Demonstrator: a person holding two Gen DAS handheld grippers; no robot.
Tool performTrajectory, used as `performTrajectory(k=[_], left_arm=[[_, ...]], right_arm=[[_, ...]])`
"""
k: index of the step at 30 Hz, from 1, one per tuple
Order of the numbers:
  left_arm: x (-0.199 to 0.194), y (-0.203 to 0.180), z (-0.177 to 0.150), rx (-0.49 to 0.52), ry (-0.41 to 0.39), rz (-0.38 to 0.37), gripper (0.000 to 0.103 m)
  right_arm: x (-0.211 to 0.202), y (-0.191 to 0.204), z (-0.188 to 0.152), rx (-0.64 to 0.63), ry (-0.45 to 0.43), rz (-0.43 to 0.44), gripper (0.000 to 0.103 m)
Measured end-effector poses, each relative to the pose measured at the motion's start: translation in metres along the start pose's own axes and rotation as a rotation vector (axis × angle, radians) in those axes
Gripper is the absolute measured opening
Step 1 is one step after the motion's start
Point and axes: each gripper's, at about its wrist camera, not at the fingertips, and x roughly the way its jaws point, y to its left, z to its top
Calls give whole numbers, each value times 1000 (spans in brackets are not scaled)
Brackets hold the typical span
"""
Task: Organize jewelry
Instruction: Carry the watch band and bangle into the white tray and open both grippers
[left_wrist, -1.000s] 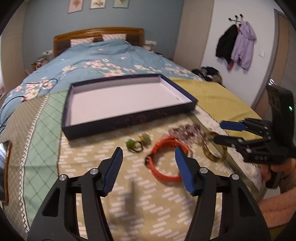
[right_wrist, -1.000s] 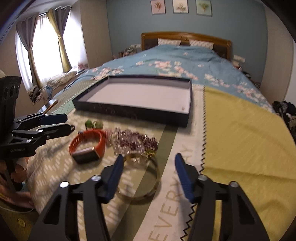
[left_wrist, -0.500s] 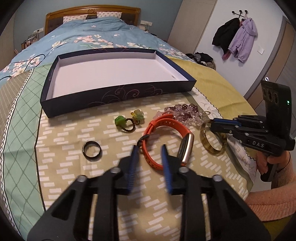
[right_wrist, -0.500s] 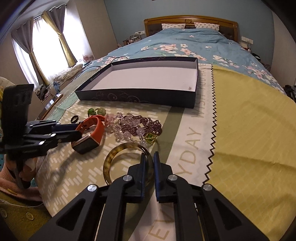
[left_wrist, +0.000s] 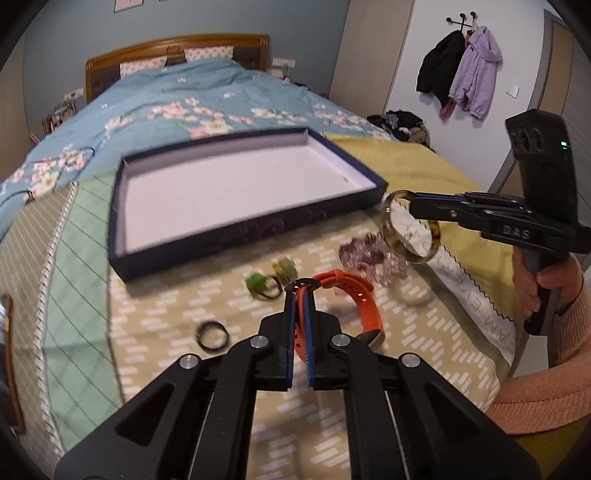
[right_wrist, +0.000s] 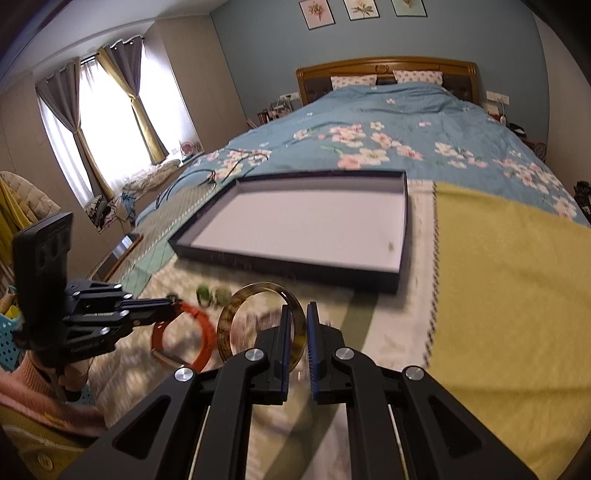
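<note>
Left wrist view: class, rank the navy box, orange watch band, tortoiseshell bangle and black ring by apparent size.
1. navy box
2. orange watch band
3. tortoiseshell bangle, lifted nearer the camera, so its rank against the band is unsure
4. black ring

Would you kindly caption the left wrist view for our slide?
Left gripper clamps orange watch band; right gripper lifts tortoiseshell bangle near open box.

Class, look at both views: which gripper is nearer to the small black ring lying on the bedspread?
Left. The left gripper, shut on the orange watch band, sits just beside the black ring. The right gripper holds the brown bangle raised on the far side of the jewelry.
</note>
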Motion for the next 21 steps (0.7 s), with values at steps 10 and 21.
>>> performTrajectory(k=[10,21], left_arm=[[-19,35,40,-12,-77,84,6],[16,78,120,-43,-96,126,6]], right_arm=[[26,-5,46,-2,-37,-5,7],[94,-20,108,4,-3,-67,7]])
